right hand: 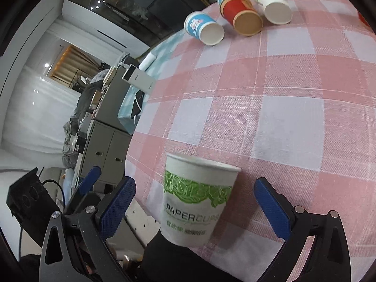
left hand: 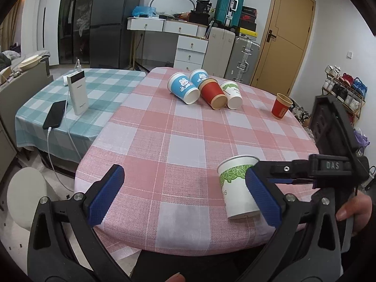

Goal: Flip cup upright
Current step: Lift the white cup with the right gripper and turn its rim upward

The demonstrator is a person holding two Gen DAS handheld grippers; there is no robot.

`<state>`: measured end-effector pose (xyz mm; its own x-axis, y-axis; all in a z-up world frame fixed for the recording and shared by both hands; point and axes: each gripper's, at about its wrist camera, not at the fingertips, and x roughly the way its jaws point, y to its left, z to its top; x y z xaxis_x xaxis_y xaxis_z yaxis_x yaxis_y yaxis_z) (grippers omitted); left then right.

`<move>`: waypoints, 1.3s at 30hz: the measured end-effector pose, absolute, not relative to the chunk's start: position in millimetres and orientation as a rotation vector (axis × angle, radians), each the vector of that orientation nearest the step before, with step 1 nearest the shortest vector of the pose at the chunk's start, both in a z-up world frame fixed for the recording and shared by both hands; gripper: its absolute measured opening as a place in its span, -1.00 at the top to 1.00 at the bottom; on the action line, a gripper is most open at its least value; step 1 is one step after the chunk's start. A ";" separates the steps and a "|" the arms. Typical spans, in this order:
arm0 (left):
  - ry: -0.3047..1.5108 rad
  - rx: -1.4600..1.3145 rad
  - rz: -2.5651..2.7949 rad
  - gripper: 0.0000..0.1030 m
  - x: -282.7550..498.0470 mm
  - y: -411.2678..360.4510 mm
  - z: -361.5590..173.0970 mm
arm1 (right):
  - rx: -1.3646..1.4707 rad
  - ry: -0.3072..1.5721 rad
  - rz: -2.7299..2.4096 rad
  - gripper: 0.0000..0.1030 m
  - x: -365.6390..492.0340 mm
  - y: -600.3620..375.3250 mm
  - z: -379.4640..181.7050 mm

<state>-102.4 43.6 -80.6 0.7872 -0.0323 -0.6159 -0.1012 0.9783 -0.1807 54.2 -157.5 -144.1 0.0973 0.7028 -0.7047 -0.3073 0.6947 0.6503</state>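
Note:
A white paper cup with a green leaf band stands upright near the front edge of the pink checked table. My right gripper is open, with the cup between its blue pads, which stand apart from it. My left gripper is open and empty to the cup's left; its right pad is next to the cup. At the far side several cups lie on their sides: two blue, one red, one white and green.
A small red cup stands upright at the table's right edge. A green checked table on the left holds a power bank and a phone. Suitcases, drawers and a door stand behind.

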 end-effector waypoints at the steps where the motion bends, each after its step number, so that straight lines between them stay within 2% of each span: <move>1: 0.672 -0.214 0.026 -1.00 -99.4 44.6 -83.3 | 0.378 1.294 0.771 -0.99 58.8 -155.8 -145.5; 6: 0.689 -0.221 0.008 -1.00 -88.9 53.0 -93.0 | 0.363 1.375 0.768 -0.98 73.2 -142.6 -152.3; 8: 0.691 -0.236 0.015 -1.00 -86.0 60.3 -95.6 | 0.353 1.396 0.759 -0.77 77.6 -138.2 -155.1; 9: 0.690 -0.243 0.020 -1.00 -84.6 63.9 -96.9 | 0.349 1.409 0.762 -0.55 78.1 -136.4 -157.0; 10: 0.692 -0.253 0.021 -1.00 -84.0 68.2 -98.1 | 0.343 1.426 0.764 -0.41 78.5 -134.0 -159.5; 12: 0.697 -0.268 0.027 -1.00 -82.0 74.6 -100.3 | 0.322 1.432 0.779 -0.30 77.5 -129.9 -160.6; 19: 0.708 -0.296 0.038 -0.99 -74.7 83.4 -104.6 | 0.341 1.368 0.793 -0.29 75.6 -144.1 -150.6; 24: 0.725 -0.280 0.041 -1.00 -65.9 76.0 -104.7 | 0.332 1.172 0.788 -0.29 71.6 -166.7 -118.0; 30: 0.752 -0.267 0.031 -1.00 -45.4 60.9 -104.1 | 0.235 0.831 0.707 -0.29 54.0 -195.1 -84.5; 35: 0.764 -0.254 0.016 -1.00 -26.8 44.1 -102.1 | 0.225 0.709 0.628 -0.29 49.4 -210.6 -87.9; 39: 0.772 -0.246 0.007 -1.00 -13.0 33.4 -101.8 | 0.134 0.681 0.546 -0.29 51.1 -198.8 -97.6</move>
